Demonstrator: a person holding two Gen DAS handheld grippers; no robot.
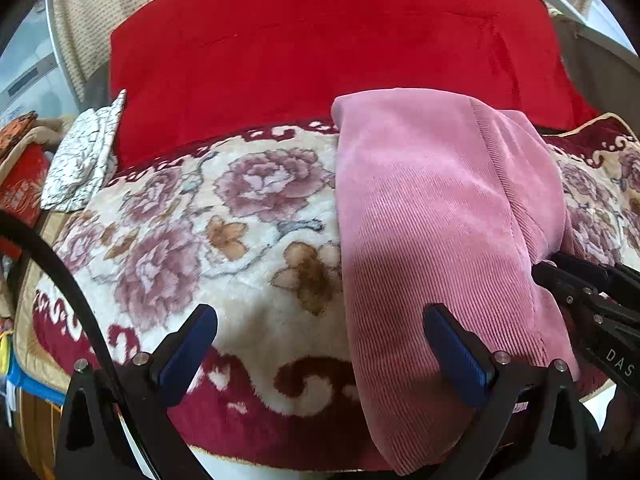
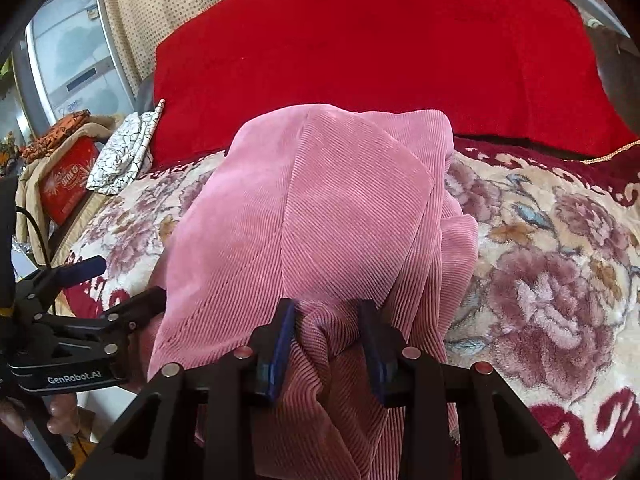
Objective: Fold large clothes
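Note:
A pink corduroy garment point(image 1: 432, 216) lies folded in a long strip on a floral plush blanket point(image 1: 224, 216). It also shows in the right wrist view point(image 2: 320, 216), bunched toward me. My left gripper point(image 1: 320, 340) is open, its right finger over the garment's near left edge and its left finger over the blanket. My right gripper point(image 2: 328, 340) is shut on a bunched fold of the garment at its near end. The right gripper also shows at the right edge of the left wrist view point(image 1: 580, 280), and the left gripper shows at the left of the right wrist view point(image 2: 108, 284).
A large red cushion point(image 1: 328, 40) stands behind the blanket. A black-and-white patterned cloth point(image 1: 84, 160) lies at the far left, beside a red box point(image 2: 68, 184). The blanket's dark red border point(image 1: 240, 412) runs along the near edge.

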